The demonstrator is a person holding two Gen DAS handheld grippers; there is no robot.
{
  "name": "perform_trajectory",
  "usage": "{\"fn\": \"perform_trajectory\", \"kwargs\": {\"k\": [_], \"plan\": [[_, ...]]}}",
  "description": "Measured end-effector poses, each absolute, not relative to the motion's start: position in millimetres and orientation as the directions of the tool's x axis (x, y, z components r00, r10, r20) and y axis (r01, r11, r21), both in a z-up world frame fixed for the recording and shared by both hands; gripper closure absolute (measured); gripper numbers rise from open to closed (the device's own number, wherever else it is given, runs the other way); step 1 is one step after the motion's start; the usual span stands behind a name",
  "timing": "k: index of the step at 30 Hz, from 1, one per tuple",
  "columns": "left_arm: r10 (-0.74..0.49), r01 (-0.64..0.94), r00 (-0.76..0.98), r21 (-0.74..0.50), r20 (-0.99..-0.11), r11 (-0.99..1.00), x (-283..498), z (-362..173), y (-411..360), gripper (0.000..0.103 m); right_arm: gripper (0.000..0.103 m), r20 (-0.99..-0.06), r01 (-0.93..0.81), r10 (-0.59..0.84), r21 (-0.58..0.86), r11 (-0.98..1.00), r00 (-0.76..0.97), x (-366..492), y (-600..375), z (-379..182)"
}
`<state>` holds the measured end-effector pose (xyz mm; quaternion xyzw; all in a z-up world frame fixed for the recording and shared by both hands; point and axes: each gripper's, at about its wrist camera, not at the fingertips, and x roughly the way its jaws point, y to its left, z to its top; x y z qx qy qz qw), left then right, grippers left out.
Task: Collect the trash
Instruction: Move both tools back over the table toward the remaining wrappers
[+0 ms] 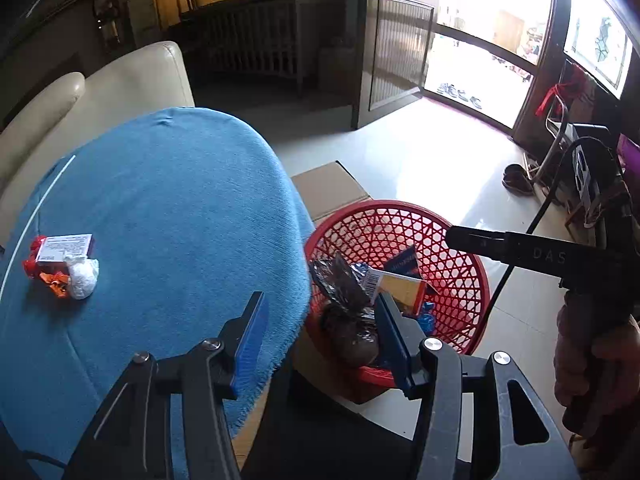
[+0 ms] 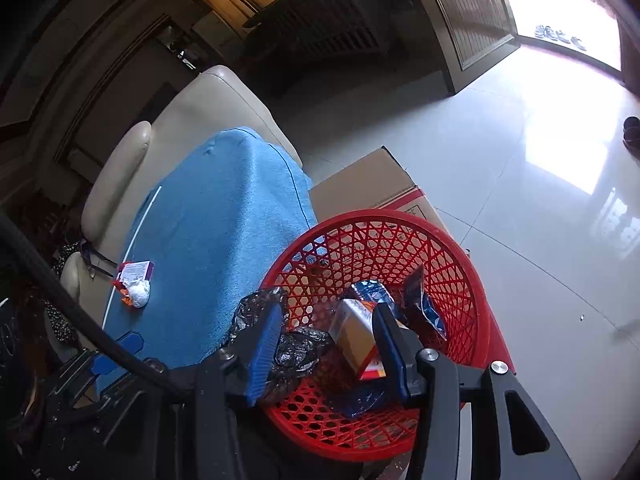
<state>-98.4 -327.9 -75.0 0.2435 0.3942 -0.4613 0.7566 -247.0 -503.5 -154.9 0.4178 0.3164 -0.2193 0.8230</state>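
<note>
A red mesh basket (image 1: pixel 472 264) (image 2: pixel 452 248) sits beside the blue-clothed table (image 1: pixel 168 200) (image 2: pixel 224 224). It holds a crumpled dark plastic bag (image 1: pixel 340 280) (image 2: pixel 296 350), a yellow carton (image 1: pixel 402 286) (image 2: pixel 354 334) and blue wrappers (image 2: pixel 370 290). My left gripper (image 1: pixel 322 342) is open and empty over the table edge and the basket's near rim. My right gripper (image 2: pixel 326 348) hangs open above the basket, with bag and carton lying below its fingers; its finger (image 1: pixel 480 240) shows above the basket. On the table lie a small white-purple box (image 1: pixel 66 246) (image 2: pixel 138 269), red and orange wrappers (image 1: pixel 56 280) and a white tissue ball (image 1: pixel 82 280) (image 2: pixel 139 294).
The basket rests on a cardboard box (image 1: pixel 328 188) (image 2: pixel 368 184). A cream sofa (image 1: pixel 120 80) (image 2: pixel 192 116) stands behind the table. A tiled floor (image 2: pixel 540 220) stretches to an open doorway (image 1: pixel 480 60). A gloved hand (image 1: pixel 592 360) holds the right gripper, with its black cable (image 1: pixel 516 256) trailing.
</note>
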Motion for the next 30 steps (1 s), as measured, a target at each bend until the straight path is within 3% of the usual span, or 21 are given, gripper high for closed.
{"fn": "perform_trajectory", "kwargs": {"k": [9,18,30], "plan": [[-0.486,0.807,0.367,0.011,-0.793,0.590,-60,-61,-272,0.043,0.052,-0.695,0.606,-0.099,0.538,0.585,0.713,-236,-495,-143],[-0.369,0.586,0.472,-0.028,-0.801,0.810,9,-72,-158,0.042,0.052,-0.700,0.547,-0.063,0.495,0.675,0.711,-192,-469,-125],[-0.245,0.385,0.533,-0.025,-0.810,0.923,62,-97,-68,0.042,0.052,-0.696,0.305,0.138,0.473,0.827,0.705,-60,-385,-96]]}}
